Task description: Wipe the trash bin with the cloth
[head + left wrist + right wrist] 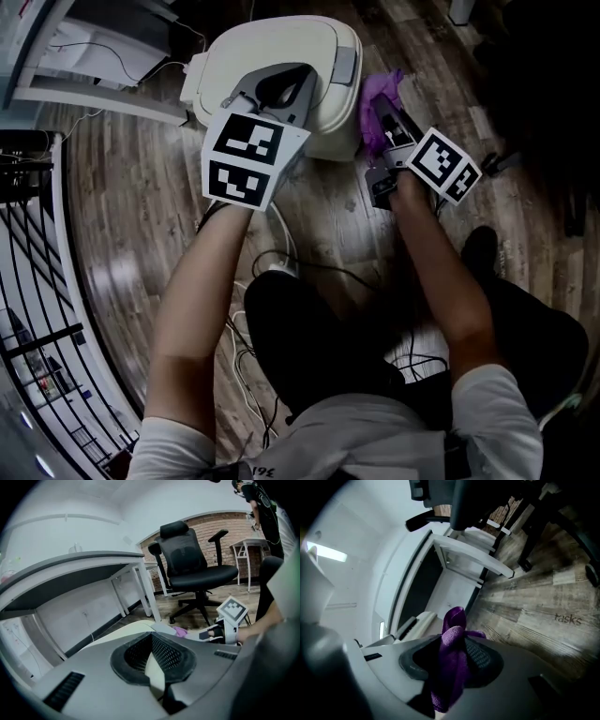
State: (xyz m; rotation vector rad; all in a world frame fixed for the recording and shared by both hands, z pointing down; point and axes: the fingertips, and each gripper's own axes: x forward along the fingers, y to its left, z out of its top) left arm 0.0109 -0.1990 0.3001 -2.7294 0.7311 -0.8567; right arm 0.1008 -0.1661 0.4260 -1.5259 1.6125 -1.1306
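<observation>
A cream trash bin [281, 47] with a closed lid stands on the wooden floor at the top middle of the head view. My left gripper [277, 86] hovers over its lid, jaws shut, and the cream lid [124, 631] shows just beyond them in the left gripper view. My right gripper [384, 117] is just right of the bin, shut on a purple cloth [378, 98]. In the right gripper view the cloth [452, 648] stands bunched up between the jaws of the right gripper [452, 660], with the bin's edge [417, 620] at the left. The cloth [179, 631] also peeks past the lid.
Cables [272, 262] run over the floor at my feet. A black railing [37, 319] lines the left side. A black office chair [192, 569], a grey desk [84, 566] and a white table [251, 543] stand beyond the bin. A person [267, 513] stands at the far right.
</observation>
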